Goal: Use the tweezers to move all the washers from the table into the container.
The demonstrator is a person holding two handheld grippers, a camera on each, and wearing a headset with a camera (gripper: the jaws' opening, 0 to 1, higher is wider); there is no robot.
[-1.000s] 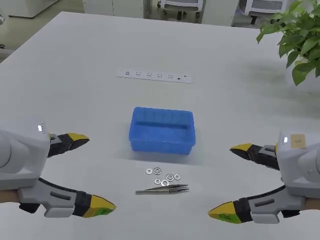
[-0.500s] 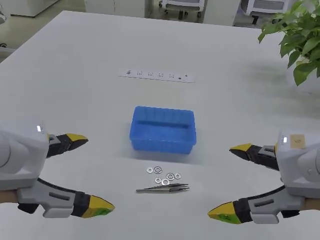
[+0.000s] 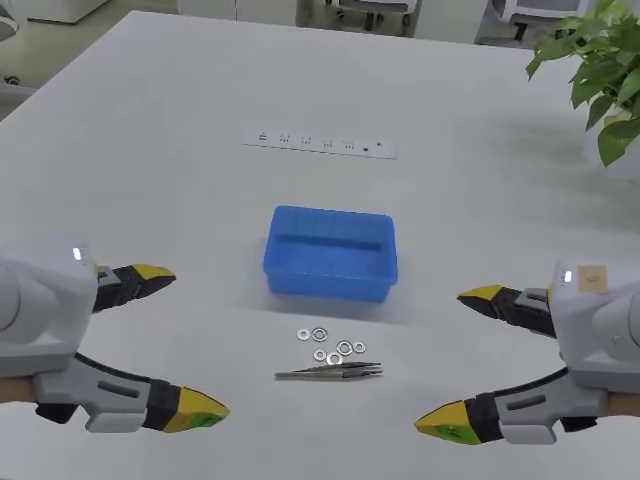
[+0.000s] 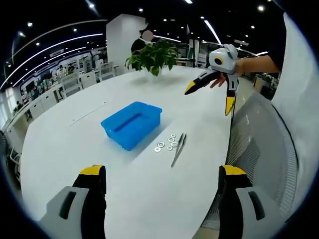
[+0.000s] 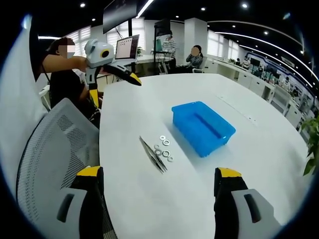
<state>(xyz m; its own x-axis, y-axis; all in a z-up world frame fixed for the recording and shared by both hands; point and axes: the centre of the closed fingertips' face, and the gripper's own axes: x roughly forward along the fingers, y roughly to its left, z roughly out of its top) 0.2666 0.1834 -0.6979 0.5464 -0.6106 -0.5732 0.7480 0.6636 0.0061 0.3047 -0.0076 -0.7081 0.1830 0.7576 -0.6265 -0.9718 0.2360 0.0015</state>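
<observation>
Several small metal washers (image 3: 330,346) lie in a loose cluster on the white table, just in front of the empty blue container (image 3: 331,251). Steel tweezers (image 3: 328,372) rest flat right beside the washers, on the near side. My left gripper (image 3: 185,345) hovers open at the lower left, well clear of them. My right gripper (image 3: 465,362) is open at the lower right, equally far away. In the left gripper view the washers (image 4: 167,144), tweezers (image 4: 178,148) and container (image 4: 131,123) lie ahead; the right gripper view shows washers (image 5: 163,147), tweezers (image 5: 152,155) and container (image 5: 202,126).
A white power strip (image 3: 319,145) lies flat beyond the container. A leafy potted plant (image 3: 600,75) stands at the table's far right. A mesh office chair (image 5: 52,149) sits at the table's near edge. People sit at desks in the background.
The head camera tilted slightly, so the table scene slid down and right in the picture. Both grippers hold their places, open.
</observation>
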